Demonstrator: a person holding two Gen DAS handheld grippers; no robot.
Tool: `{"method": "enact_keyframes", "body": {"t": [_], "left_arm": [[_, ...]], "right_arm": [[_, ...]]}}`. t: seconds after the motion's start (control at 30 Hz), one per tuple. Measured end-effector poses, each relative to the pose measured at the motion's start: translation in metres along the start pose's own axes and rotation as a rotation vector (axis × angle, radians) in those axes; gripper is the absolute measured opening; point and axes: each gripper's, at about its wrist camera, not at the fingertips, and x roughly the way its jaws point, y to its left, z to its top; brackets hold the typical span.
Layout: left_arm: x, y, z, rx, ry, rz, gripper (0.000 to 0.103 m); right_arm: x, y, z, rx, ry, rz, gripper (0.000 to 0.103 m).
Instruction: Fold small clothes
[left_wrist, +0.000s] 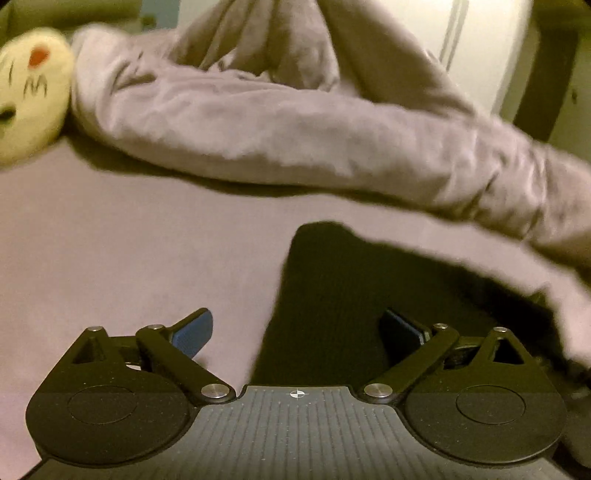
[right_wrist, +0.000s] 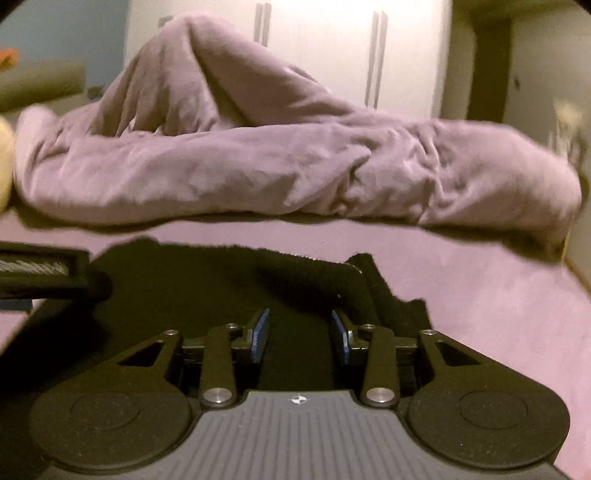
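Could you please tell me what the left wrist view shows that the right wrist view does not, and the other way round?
Only the left wrist view shows the face of the yellow plush toy and the left tool, wide open with nothing between its pads. Only the right wrist view shows the right tool, partly open above the dark garment, the garment's far edge, and the white wardrobe doors clearly. Both show the crumpled lilac duvet, the lilac sheet and the dark garment.

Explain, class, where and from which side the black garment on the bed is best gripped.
Probably its ragged far-right corner, approached from the near side: the black garment lies flat on the bed, and that edge juts free just beyond the open right gripper.
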Motion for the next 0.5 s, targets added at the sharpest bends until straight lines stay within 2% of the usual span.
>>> {"method": "enact_keyframes", "body": {"t": [0.03,0.27,0.5], "left_arm": [[0.005,-0.004,-0.006,0.03,-0.002,0.013,0.103],[0.022,0.003,-0.015,-0.006,0.021,-0.021,0.103],[0.031,0.003,-0.021,-0.016,-0.017,-0.033,0.103]], "right_arm": [[0.002,0.0,-0.005,-0.008,-0.009,-0.004,0.038],[0.014,-0.01,-0.018,0.052,-0.04,0.023,0.041],[0.024,-0.016,-0.026,0.097,-0.063,0.044,0.042]]}}
